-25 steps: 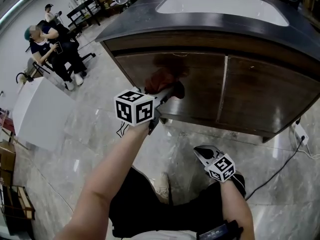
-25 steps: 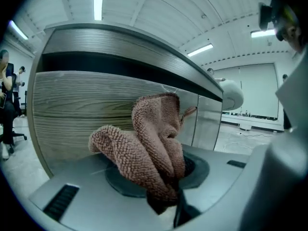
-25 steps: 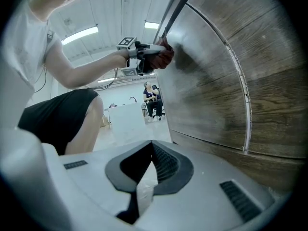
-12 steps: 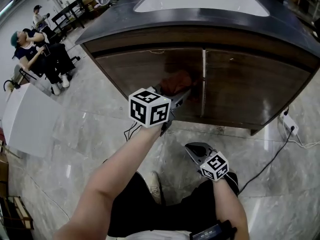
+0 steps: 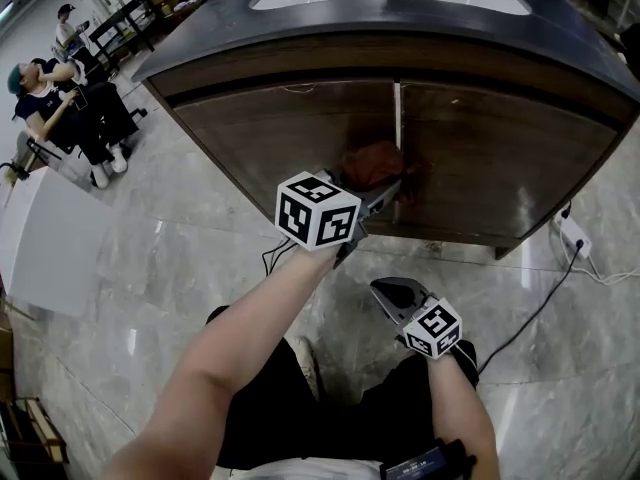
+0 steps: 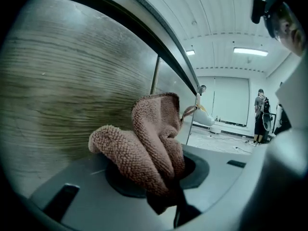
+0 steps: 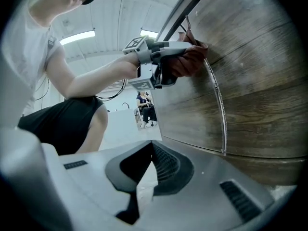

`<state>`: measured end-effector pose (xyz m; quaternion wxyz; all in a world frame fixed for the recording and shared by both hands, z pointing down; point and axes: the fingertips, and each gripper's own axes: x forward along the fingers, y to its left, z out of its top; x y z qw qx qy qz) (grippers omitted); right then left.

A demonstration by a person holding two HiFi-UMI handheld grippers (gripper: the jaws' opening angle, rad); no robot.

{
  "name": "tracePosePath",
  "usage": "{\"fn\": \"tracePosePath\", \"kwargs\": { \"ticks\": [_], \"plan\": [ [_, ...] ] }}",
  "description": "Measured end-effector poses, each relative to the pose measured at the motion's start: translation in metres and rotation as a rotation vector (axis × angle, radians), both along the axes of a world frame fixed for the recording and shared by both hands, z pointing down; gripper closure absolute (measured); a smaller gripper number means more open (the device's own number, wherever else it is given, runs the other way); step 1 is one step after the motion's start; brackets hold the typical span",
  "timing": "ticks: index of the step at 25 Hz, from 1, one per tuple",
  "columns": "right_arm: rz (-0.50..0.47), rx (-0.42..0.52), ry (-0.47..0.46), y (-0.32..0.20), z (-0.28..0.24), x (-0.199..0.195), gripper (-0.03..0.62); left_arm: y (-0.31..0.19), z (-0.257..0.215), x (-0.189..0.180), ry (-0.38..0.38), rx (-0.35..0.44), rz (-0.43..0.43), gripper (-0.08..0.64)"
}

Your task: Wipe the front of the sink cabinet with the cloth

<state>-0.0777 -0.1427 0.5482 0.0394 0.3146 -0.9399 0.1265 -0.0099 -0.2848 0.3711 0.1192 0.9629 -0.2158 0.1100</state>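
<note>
The sink cabinet's dark wood front (image 5: 300, 128) has two doors meeting at a vertical seam (image 5: 397, 118). A reddish-brown cloth (image 5: 372, 164) is pressed against the front right at that seam, low on the doors. My left gripper (image 5: 385, 194) is shut on it. In the left gripper view the bunched cloth (image 6: 154, 143) fills the jaws of the left gripper (image 6: 161, 165) against the wood grain (image 6: 57, 95). My right gripper (image 5: 385, 288) hangs lower, away from the cabinet, shut and holding nothing. The right gripper view shows the right gripper (image 7: 151, 144), the cloth (image 7: 191, 61) and the door (image 7: 260, 81).
A dark countertop (image 5: 200, 38) with a white basin tops the cabinet. A power strip (image 5: 572, 233) and cable lie on the marble floor at the right. Seated people (image 5: 60, 98) and a white table (image 5: 50, 228) are at the left. My own legs (image 5: 300, 388) are below.
My left gripper has slid the cloth to the right along the cabinet front, from the left door to the seam between the doors. The right gripper has hardly moved.
</note>
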Motion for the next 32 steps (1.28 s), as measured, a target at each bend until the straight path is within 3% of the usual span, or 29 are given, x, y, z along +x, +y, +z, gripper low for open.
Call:
{"fn": "tracePosePath", "kwargs": {
  "ticks": [11,22,32],
  "plan": [
    [0.035,-0.006,0.002,-0.001,0.004,0.020,0.580,-0.011,0.010,-0.023,0.017,-0.042,-0.026,0.446],
    [-0.029,-0.008,0.038,-0.004,0.016,0.000,0.580,-0.032,0.016,-0.097,-0.011,-0.042,-0.172,0.447],
    [-0.073,-0.035,0.047,-0.015,0.030,-0.020,0.580,-0.066,0.021,-0.198,-0.002,-0.091,-0.389,0.446]
  ]
}}
